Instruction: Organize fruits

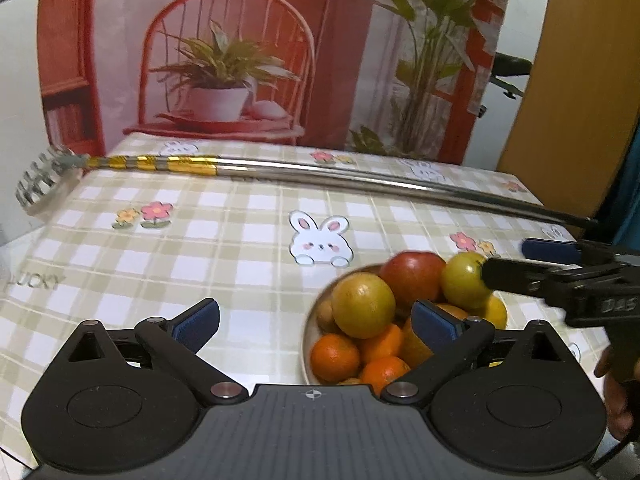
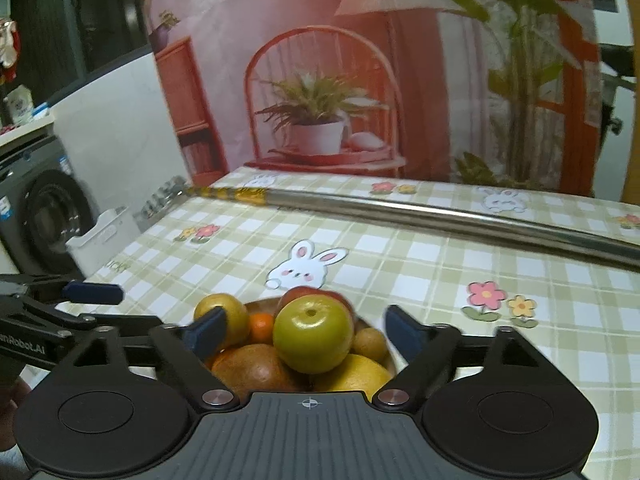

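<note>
On the left wrist view, the left gripper (image 1: 316, 322) stands with its blue-padded jaws spread wide and nothing between them — one pad over bare cloth, the other over the near edge of the round tan bowl (image 1: 310, 332) of fruit. That bowl sits on a beige checked tablecloth (image 1: 160, 272) printed with rabbits and flowers. Heaped in it are a red apple (image 1: 414, 276), a yellow-green round fruit (image 1: 362, 304), several small orange tangerines (image 1: 336, 356) and a green apple (image 1: 464, 280) on top at the right. The right gripper (image 1: 508, 260) reaches in from the right edge, one black finger lying against the green apple, its other blue pad held above and clear. A long shiny metal pole with yellow tape (image 1: 280, 170) lies across the far side of the table.

From the right wrist view, the right gripper (image 2: 304, 334) is also wide open — the green apple (image 2: 314, 334) rests on the pile between its pads, with a gap on the right side. Below it lie a brown fruit (image 2: 256, 368) and a large yellow one (image 2: 356, 376). The left gripper (image 2: 92, 304) enters at the left edge.
</note>
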`<state>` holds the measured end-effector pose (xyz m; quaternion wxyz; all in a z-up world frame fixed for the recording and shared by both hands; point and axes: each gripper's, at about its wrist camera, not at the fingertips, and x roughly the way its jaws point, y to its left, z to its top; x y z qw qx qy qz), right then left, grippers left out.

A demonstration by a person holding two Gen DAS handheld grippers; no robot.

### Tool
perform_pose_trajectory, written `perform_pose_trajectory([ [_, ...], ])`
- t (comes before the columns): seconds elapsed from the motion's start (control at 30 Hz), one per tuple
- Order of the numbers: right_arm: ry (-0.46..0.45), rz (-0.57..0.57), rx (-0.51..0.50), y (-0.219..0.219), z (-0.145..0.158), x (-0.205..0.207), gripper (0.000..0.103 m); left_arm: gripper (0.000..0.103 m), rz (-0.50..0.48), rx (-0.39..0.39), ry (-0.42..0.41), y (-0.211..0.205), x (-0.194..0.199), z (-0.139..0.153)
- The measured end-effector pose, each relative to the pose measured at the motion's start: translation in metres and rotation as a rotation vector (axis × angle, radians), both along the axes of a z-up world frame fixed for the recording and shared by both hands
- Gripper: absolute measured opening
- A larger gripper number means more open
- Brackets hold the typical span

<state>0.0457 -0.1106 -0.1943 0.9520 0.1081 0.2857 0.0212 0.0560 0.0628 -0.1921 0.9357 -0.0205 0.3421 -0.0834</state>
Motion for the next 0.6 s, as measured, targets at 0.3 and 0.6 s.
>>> perform_pose_trajectory([
  [0.3, -0.071, -0.125, 0.036, -0.032, 0.033, -0.015, 0.103, 0.103, 0.032, 0.064, -0.111, -0.005, 0.001, 0.040],
  [0.6, -0.141, -0.213, 0.018, -0.054, 0.086, -0.028, 0.103, 0.103, 0.031, 0.046, -0.158, -0.011, 0.005, 0.087],
])
